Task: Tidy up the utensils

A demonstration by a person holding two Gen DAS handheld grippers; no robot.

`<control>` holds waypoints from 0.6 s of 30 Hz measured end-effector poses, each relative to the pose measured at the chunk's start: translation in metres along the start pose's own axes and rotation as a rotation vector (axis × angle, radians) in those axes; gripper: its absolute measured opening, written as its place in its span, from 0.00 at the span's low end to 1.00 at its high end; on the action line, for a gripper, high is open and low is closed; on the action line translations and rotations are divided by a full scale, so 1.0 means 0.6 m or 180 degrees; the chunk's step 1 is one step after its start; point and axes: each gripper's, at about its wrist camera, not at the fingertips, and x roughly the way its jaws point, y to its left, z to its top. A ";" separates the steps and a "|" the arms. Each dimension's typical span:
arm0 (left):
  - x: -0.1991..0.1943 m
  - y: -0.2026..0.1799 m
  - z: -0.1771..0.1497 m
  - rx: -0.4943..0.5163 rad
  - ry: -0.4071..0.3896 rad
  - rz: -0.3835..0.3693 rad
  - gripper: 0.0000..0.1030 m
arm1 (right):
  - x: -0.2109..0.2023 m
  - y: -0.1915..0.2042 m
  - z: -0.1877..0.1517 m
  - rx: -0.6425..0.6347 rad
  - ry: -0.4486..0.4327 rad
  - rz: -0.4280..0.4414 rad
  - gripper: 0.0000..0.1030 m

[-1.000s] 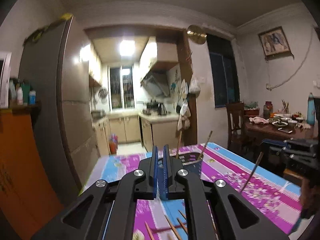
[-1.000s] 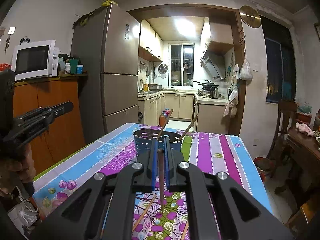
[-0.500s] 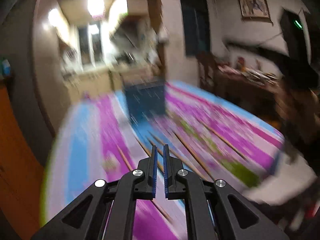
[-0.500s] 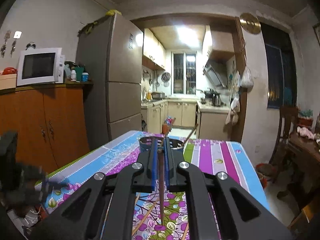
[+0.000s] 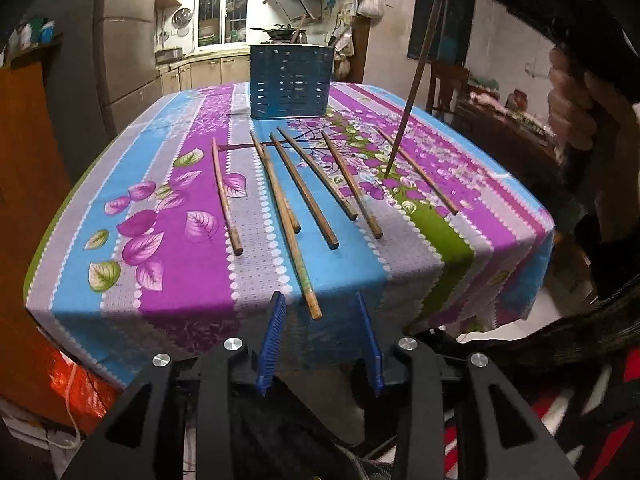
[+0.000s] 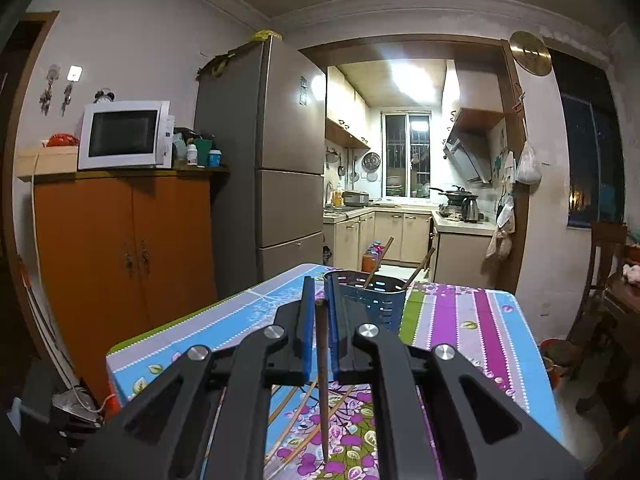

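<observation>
A home dining room off a kitchen: fridge [image 6: 280, 152], microwave [image 6: 124, 135], range hood [image 6: 468, 160], floral tablecloth [image 5: 168, 184].

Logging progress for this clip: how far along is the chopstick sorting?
Early. Two chopsticks already stand in the blue holder. The right gripper clamps one chopstick upright; the left gripper is open and empty. Seven loose chopsticks remain on the tablecloth.

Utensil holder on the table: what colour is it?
Blue, with rows of slots; the utensil holder shows best in the left wrist view.
</observation>
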 end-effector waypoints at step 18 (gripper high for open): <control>0.069 0.007 0.001 -0.0119 0.0336 0.0106 0.09 | -0.013 -0.015 -0.011 0.0166 -0.0043 0.0055 0.05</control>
